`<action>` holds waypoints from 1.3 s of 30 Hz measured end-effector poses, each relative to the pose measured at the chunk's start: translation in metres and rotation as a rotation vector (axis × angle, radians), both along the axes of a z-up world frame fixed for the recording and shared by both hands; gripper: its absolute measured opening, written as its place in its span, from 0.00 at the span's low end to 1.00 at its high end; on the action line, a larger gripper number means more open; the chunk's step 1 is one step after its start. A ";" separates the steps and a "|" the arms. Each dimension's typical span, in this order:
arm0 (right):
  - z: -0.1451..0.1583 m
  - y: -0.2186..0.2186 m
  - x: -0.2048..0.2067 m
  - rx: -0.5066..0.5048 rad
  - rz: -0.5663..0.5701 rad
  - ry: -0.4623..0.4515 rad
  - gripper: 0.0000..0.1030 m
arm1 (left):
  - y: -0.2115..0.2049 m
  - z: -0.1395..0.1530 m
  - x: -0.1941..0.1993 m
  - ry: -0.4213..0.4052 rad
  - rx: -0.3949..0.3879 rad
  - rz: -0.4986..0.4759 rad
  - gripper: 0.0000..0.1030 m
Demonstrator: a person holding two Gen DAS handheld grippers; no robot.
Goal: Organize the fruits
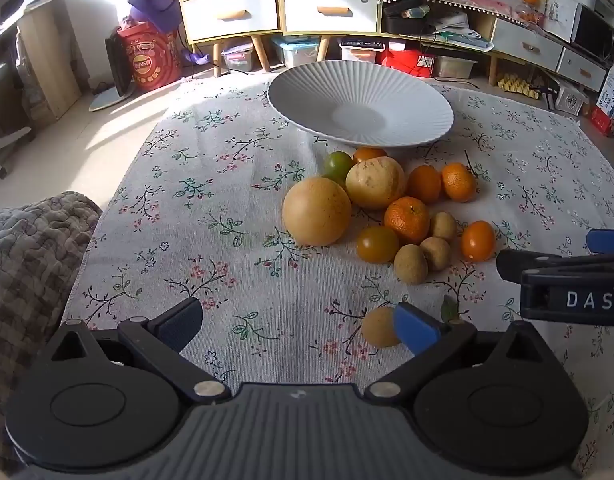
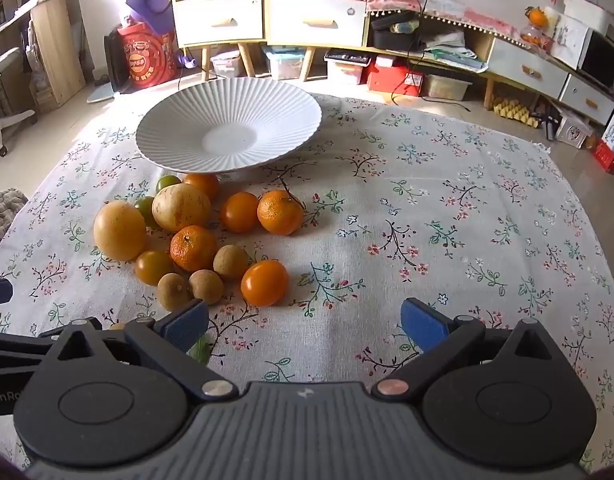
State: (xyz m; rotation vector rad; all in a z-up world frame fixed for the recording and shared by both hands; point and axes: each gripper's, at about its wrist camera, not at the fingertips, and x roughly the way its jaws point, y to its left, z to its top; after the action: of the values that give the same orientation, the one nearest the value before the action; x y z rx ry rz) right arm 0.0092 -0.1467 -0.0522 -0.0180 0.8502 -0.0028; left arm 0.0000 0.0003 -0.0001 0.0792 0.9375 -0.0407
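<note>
A white ribbed plate (image 1: 307, 92) (image 2: 179, 120) stands empty at the far side of the floral tablecloth. In front of it lies a pile of fruit: two big yellow fruits (image 1: 316, 211) (image 2: 120, 230), tangerines (image 1: 407, 219) (image 2: 193, 248), small orange tomatoes (image 1: 478, 241) (image 2: 264, 282), green ones (image 1: 337, 165) and several brown longans (image 1: 411, 264) (image 2: 206, 286). One longan (image 1: 377, 327) lies apart beside my left gripper's right pad. My left gripper (image 1: 299, 324) is open and empty. My right gripper (image 2: 307, 326) is open and empty, to the right of the pile; it also shows in the left wrist view (image 1: 567, 276).
The floral tablecloth (image 2: 447, 220) covers the table. A quilted cushion (image 1: 31, 256) lies at the left edge. Cabinets (image 2: 267, 16), storage boxes and a red bag (image 2: 147, 60) stand on the floor beyond the table.
</note>
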 end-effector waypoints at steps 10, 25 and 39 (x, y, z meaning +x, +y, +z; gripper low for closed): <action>-0.004 0.001 0.001 -0.007 0.001 -0.009 1.00 | 0.003 0.001 -0.004 -0.006 0.016 0.042 0.90; 0.003 0.005 0.000 -0.033 0.009 -0.003 1.00 | -0.004 -0.006 0.003 0.031 0.017 -0.010 0.90; 0.006 0.005 0.000 -0.033 0.010 -0.004 1.00 | -0.004 -0.006 0.003 0.040 0.016 -0.010 0.90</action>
State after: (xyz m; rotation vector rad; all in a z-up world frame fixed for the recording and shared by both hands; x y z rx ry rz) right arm 0.0088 -0.1417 -0.0460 -0.0529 0.8455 -0.0073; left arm 0.0035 -0.0039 -0.0066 0.0976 0.9776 -0.0441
